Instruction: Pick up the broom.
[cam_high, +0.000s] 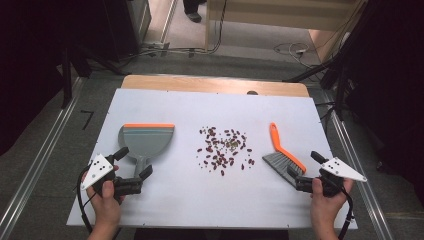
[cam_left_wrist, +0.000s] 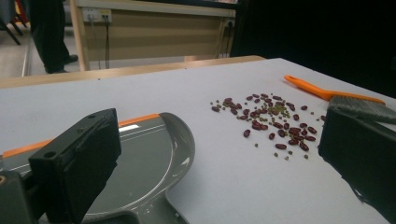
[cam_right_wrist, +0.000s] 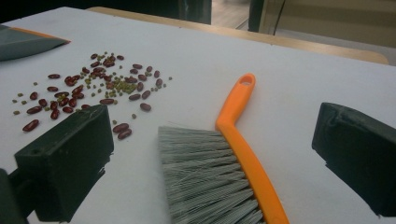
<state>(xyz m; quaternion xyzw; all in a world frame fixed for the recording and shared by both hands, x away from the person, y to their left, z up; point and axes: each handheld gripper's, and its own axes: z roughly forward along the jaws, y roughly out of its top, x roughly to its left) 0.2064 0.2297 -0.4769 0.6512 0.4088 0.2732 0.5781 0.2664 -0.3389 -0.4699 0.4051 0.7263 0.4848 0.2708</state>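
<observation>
High view: nearest the person, the left gripper (cam_high: 134, 164) is held open around the handle of the dustpan (cam_high: 146, 139), whose pan extends away from it. The right gripper (cam_high: 303, 167), also open and empty, is placed at the brush (cam_high: 284, 159), whose orange handle runs away and leftward. Between them, farther off, beans (cam_high: 224, 147) are scattered.

Legible markings: none — no text, label, brand, number or sign can be read on the dustpan (cam_high: 146, 139), the brush (cam_high: 284, 156), the scattered beans (cam_high: 224, 150) or the white tabletop (cam_high: 190, 200).
</observation>
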